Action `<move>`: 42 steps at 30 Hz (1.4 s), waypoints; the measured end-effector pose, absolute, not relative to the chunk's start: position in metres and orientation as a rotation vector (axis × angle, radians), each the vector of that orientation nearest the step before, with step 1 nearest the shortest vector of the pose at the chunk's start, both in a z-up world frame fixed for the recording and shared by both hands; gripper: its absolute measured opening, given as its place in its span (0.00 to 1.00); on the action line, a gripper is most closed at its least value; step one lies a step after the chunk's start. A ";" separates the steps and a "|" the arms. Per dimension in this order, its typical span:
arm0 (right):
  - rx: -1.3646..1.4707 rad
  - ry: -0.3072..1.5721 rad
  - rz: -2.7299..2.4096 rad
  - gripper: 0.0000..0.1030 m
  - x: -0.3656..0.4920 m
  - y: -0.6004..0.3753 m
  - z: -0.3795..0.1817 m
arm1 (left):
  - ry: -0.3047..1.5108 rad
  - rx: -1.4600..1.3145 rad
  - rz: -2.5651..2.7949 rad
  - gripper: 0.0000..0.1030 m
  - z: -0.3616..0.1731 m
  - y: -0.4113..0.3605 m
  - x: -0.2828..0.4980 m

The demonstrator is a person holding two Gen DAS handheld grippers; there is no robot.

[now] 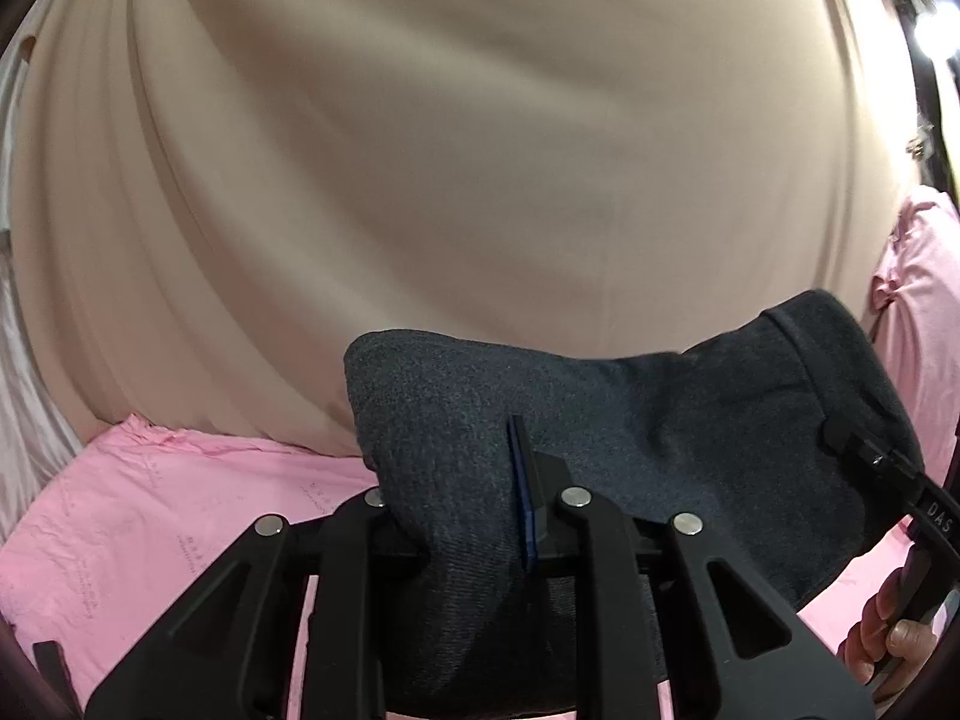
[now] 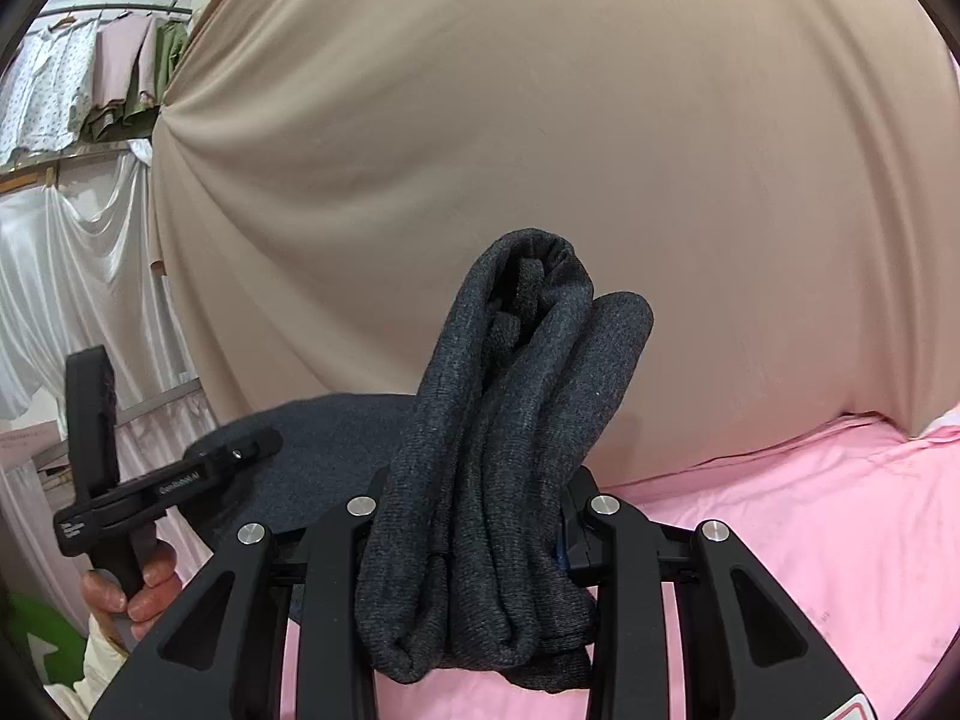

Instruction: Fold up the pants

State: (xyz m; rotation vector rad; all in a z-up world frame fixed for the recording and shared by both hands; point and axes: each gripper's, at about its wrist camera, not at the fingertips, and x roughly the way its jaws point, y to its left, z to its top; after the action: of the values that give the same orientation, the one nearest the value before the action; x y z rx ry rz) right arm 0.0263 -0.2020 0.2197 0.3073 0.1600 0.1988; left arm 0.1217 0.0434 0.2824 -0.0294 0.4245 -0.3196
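Note:
The pants [image 1: 660, 420] are dark grey knit, held up between both grippers above a pink surface. My left gripper [image 1: 462, 516] is shut on a thick bunch of the pants; one blue-padded finger [image 1: 523, 492] shows, the other is buried in cloth. In the right wrist view my right gripper [image 2: 480, 528] is shut on several gathered layers of the pants [image 2: 504, 432], which stand up in a folded roll between the jaws. The left gripper [image 2: 240, 450] shows there at the left on the same cloth; the right gripper [image 1: 852, 444] shows at the right of the left wrist view.
A pink sheet [image 1: 180, 510] covers the surface below, also in the right wrist view [image 2: 780, 540]. A beige cloth backdrop [image 1: 450, 150] hangs just behind. Clothes on a rail [image 2: 90, 78] and white drapes [image 2: 72, 276] stand at the far left.

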 end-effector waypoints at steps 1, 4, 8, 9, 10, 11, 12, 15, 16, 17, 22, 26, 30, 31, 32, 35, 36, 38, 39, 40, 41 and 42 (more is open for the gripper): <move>0.322 0.170 0.200 0.29 0.039 -0.207 0.212 | 0.441 -0.027 -0.319 0.18 0.271 0.041 0.138; 0.391 0.255 0.168 0.29 0.088 -0.229 0.170 | 0.499 -0.022 -0.329 0.19 0.220 0.026 0.189; 0.495 0.450 0.090 0.29 0.144 -0.258 0.088 | 0.632 0.023 -0.315 0.19 0.137 0.006 0.239; 0.508 0.528 0.061 0.30 0.156 -0.263 0.064 | 0.692 0.036 -0.310 0.19 0.111 0.000 0.251; 0.508 0.587 0.037 0.31 0.163 -0.265 0.049 | 0.765 0.058 -0.305 0.22 0.084 -0.005 0.262; 0.513 0.693 0.002 0.33 0.174 -0.267 0.028 | 0.831 0.072 -0.299 0.22 0.062 -0.008 0.268; 0.552 0.766 -0.028 0.36 0.178 -0.272 0.020 | 0.901 0.091 -0.276 0.25 0.040 -0.009 0.272; 0.541 0.695 -0.080 0.47 0.154 -0.284 0.044 | 0.865 0.091 -0.252 0.50 0.032 0.003 0.256; 0.501 0.667 -0.127 0.55 0.145 -0.284 0.052 | 0.863 0.102 -0.234 0.68 0.036 0.007 0.251; 0.453 0.612 -0.166 0.55 0.131 -0.283 0.066 | 0.849 0.112 -0.178 0.75 0.047 0.017 0.243; 0.349 0.551 0.009 0.34 0.126 -0.247 0.116 | 0.767 -0.003 -0.114 0.77 0.110 0.040 0.222; 0.260 0.641 0.075 0.20 0.186 -0.215 0.114 | 0.812 -0.159 -0.241 0.79 0.127 0.022 0.253; 0.223 0.805 -0.110 0.00 0.228 -0.241 0.054 | 1.000 -0.134 -0.192 0.77 0.063 -0.012 0.303; 0.280 0.768 -0.067 0.00 0.225 -0.256 0.048 | 1.053 -0.104 -0.131 0.76 0.041 -0.011 0.311; 0.363 0.758 -0.018 0.00 0.219 -0.270 0.047 | 1.098 -0.130 -0.133 0.81 0.019 -0.005 0.317; 0.347 0.784 -0.044 0.00 0.209 -0.261 0.062 | 1.066 -0.156 -0.167 0.81 0.018 0.006 0.310; 0.323 0.778 -0.036 0.01 0.203 -0.253 0.070 | 1.064 -0.175 -0.174 0.78 0.023 0.011 0.306; 0.301 0.746 0.027 0.09 0.183 -0.236 0.087 | 1.032 -0.206 -0.205 0.76 0.039 0.025 0.292; 0.273 0.732 0.043 0.09 0.171 -0.229 0.094 | 1.010 -0.207 -0.222 0.76 0.047 0.031 0.281; 0.241 0.729 0.048 0.09 0.158 -0.223 0.098 | 0.993 -0.191 -0.229 0.77 0.055 0.037 0.269; 0.236 0.737 0.047 0.09 0.149 -0.226 0.095 | 0.978 -0.169 -0.227 0.78 0.060 0.044 0.252; 0.244 0.746 0.046 0.09 0.140 -0.229 0.093 | 0.970 -0.160 -0.235 0.79 0.062 0.051 0.237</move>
State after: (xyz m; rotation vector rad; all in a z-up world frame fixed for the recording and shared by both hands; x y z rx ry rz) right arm 0.1397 -0.2288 0.0929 0.2441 0.7464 0.0458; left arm 0.2374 0.0507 0.0621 -0.1595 0.9699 -0.2348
